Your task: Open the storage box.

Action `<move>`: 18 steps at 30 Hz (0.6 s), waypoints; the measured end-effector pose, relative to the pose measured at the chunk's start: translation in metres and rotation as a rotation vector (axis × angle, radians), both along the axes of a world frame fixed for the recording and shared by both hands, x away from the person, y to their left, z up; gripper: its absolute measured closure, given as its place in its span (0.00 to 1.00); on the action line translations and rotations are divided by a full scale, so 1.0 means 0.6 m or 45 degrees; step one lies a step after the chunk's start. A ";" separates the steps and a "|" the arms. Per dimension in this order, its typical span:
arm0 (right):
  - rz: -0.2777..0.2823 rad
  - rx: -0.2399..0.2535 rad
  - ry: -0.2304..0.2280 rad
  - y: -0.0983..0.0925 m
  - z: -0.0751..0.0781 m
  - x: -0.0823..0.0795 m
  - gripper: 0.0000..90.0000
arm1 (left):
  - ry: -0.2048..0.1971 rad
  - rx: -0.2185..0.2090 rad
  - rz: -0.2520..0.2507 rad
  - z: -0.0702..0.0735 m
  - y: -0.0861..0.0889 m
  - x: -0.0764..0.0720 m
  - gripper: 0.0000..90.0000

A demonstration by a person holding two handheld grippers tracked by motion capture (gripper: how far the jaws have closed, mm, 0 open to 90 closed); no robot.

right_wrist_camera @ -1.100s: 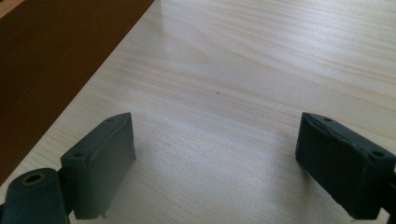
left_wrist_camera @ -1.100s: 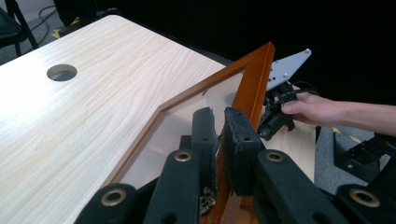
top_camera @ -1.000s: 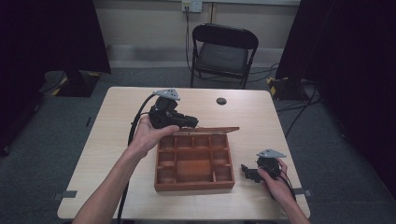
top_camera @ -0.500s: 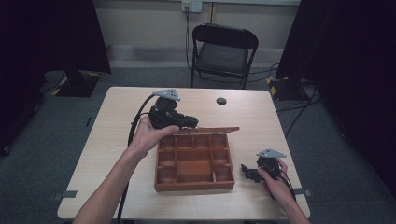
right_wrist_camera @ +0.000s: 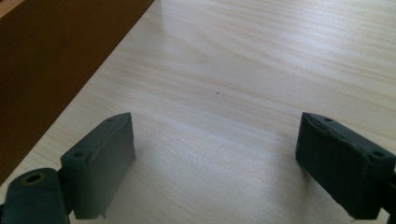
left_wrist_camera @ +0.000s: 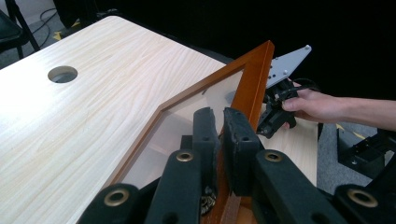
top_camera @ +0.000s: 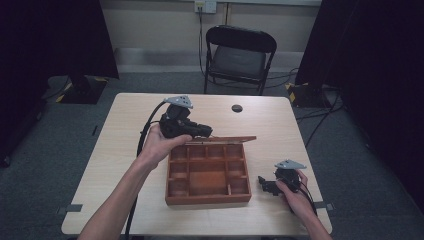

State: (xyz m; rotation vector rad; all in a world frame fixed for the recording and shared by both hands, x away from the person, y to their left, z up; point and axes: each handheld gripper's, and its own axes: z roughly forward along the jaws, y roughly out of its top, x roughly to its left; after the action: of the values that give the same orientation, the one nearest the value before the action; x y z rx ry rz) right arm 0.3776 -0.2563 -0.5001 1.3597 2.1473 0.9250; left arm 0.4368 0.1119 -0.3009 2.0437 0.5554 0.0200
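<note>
Two grippers: left gripper [left_wrist_camera: 219, 135] clamps the raised lid [left_wrist_camera: 252, 88] frame edge of the wooden box [top_camera: 207, 200]; right gripper [right_wrist_camera: 215, 158], jaws apart, rests on bare table [top_camera: 280, 125].

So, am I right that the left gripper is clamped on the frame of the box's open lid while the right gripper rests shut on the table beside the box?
Not quite: the right gripper is open, its jaws standing wide apart over the bare table, as the right gripper view shows. The rest holds: the left gripper is clamped on the lid frame of the box.
</note>
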 end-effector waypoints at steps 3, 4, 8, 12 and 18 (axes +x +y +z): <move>0.000 0.000 0.000 0.000 0.000 0.000 0.12 | -0.002 0.002 0.001 0.000 0.000 0.000 0.93; 0.000 0.000 0.000 0.000 0.000 0.000 0.12 | -0.001 0.002 0.000 0.000 0.000 0.000 0.93; 0.000 0.000 0.000 0.000 0.000 0.000 0.12 | 0.001 -0.001 -0.002 0.000 0.000 0.000 0.93; 0.000 0.000 0.000 0.000 0.000 0.000 0.12 | 0.002 -0.004 -0.001 0.000 0.000 0.000 0.93; 0.001 -0.001 -0.002 0.000 0.000 0.000 0.12 | -0.002 0.003 -0.006 0.001 0.000 0.001 0.93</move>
State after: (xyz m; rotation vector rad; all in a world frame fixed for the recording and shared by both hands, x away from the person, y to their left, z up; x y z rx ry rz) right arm 0.3777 -0.2564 -0.5002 1.3577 2.1469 0.9252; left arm 0.4374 0.1119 -0.3004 2.0470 0.5501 0.0193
